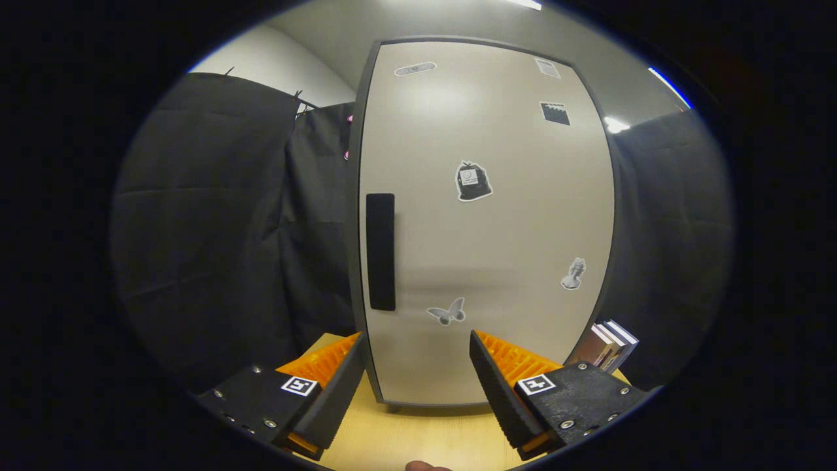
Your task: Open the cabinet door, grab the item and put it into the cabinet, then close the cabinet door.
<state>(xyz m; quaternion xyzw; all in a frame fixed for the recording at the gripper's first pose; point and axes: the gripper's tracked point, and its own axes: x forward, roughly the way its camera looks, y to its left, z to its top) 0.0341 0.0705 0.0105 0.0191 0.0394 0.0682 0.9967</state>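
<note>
Gripper [418, 366] fingers spread, holding nothing, above pale wood table [418, 438]. Just ahead: closed cabinet door [487, 242], smooth grey panel, rounded corners, stickers, dark vertical handle [380, 252] near left edge. Small box [608, 345] stands right of cabinet, beyond right finger.

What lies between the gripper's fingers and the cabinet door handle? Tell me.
In the gripper view, nothing stands between the open gripper and the handle: just bare wooden table and the closed cabinet door face.
</note>
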